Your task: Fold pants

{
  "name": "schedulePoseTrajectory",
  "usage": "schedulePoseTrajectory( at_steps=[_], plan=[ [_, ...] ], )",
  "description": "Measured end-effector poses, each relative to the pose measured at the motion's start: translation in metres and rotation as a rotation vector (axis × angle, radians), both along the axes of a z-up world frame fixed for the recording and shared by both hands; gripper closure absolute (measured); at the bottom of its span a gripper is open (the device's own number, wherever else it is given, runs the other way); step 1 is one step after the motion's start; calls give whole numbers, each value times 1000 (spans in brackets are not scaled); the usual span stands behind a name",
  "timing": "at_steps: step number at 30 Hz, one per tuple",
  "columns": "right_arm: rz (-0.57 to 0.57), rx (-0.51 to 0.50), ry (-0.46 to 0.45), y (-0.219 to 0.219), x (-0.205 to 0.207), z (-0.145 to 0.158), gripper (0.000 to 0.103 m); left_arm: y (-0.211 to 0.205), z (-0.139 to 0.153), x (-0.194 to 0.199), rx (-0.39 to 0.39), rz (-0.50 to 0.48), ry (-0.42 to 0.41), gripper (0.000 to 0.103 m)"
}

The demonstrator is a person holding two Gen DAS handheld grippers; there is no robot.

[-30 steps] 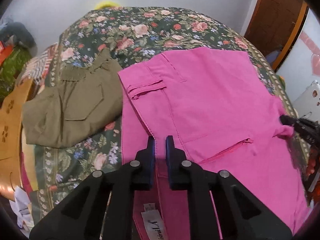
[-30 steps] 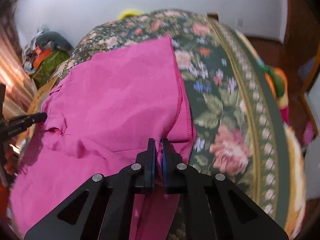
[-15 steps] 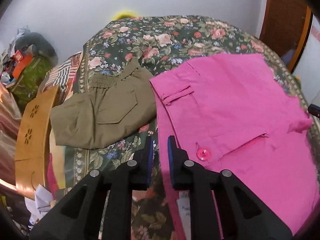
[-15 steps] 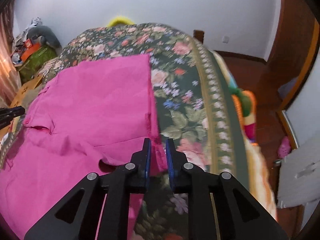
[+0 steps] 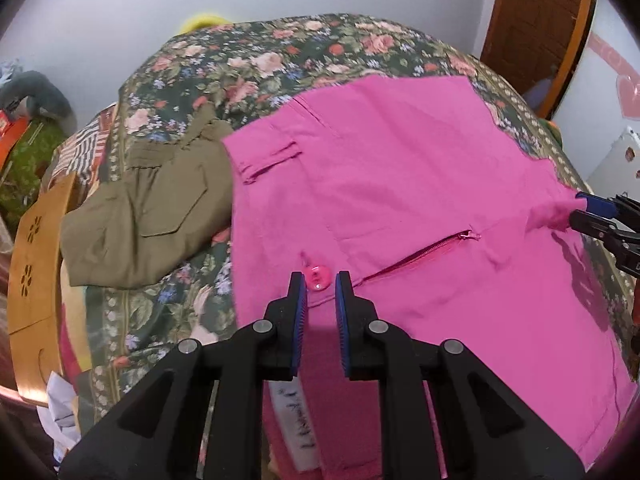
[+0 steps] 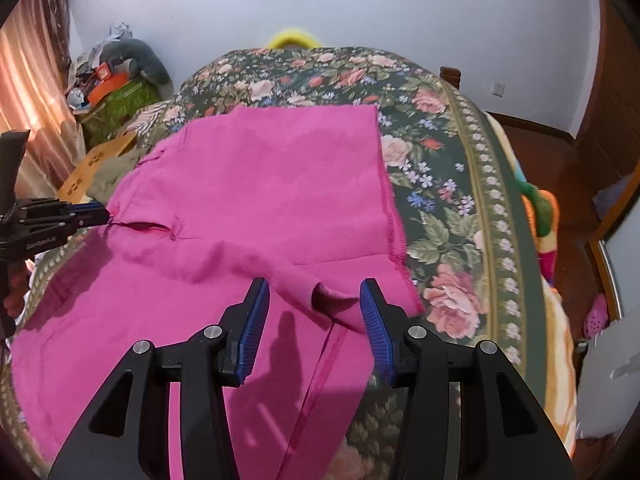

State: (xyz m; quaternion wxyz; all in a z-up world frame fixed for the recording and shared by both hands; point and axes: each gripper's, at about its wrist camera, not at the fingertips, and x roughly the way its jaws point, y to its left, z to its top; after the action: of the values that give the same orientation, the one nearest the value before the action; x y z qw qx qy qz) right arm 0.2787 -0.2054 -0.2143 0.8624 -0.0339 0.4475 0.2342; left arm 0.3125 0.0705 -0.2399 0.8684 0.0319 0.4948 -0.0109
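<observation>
The pink pants lie spread on the floral bedspread, also seen in the right wrist view. My left gripper is open a little, its fingers either side of the pink waist button, just above the cloth. My right gripper is wide open over a raised fold at the pants' right edge, holding nothing. The right gripper shows at the far right of the left wrist view; the left gripper shows at the left of the right wrist view.
Folded olive pants lie left of the pink ones. A wooden board stands at the bed's left edge. The bed's right edge drops to the floor, with a door beyond.
Both grippers let go of the pink pants and opened. The left one went from the waistband edge to the button; the right one opened wide and drew back slightly.
</observation>
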Motion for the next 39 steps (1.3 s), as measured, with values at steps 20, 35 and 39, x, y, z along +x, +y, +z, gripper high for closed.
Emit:
schedulePoseTrajectory(
  at_steps=[20,35,39],
  plan=[
    [-128,9,106,-19,45,-40,103,2,-18,7,65,27,-22,72],
    [-85,55,-18,-24,30,44,60,57,36,1,-4,123,-134,37],
    [-75,79,-49,-11,52,55,51,70,44,25,-26,135,-153,35]
  ],
)
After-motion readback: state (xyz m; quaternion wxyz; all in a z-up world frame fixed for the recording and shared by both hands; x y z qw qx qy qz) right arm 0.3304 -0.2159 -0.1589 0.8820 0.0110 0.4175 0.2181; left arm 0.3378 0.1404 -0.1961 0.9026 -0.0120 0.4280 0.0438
